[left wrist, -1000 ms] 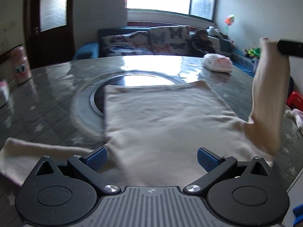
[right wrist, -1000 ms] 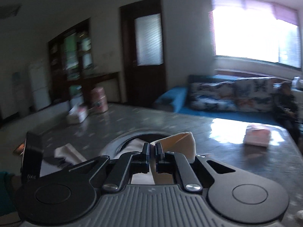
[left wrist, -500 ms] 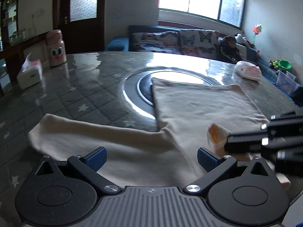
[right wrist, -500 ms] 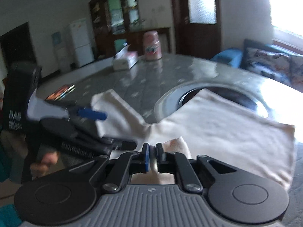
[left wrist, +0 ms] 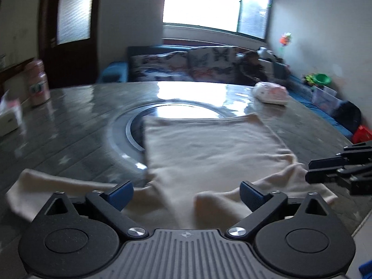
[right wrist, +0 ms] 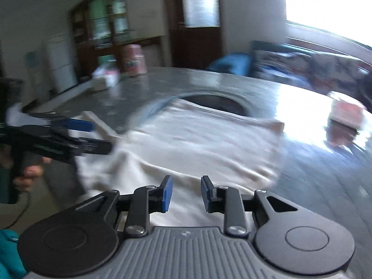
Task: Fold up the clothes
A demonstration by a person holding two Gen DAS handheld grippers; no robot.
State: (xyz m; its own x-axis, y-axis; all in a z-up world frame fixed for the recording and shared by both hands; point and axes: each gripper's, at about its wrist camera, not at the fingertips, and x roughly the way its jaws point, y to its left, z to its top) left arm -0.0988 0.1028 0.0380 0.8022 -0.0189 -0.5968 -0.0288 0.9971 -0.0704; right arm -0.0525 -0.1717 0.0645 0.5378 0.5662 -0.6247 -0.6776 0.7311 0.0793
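Lying flat on the table [left wrist: 69,125], cream shirt [left wrist: 209,146], hem pointing away, both hand-held grippers [left wrist: 186,193] [right wrist: 184,194] released, grasping nothing

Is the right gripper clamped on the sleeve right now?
No, the right gripper is open above the cream garment, nothing between its fingers.

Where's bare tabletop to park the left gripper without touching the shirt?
Bare grey star-patterned table lies left of the cream long-sleeved shirt, between its left sleeve and the pink canister. The near edge is crowded: the folded right sleeve and both open grippers.
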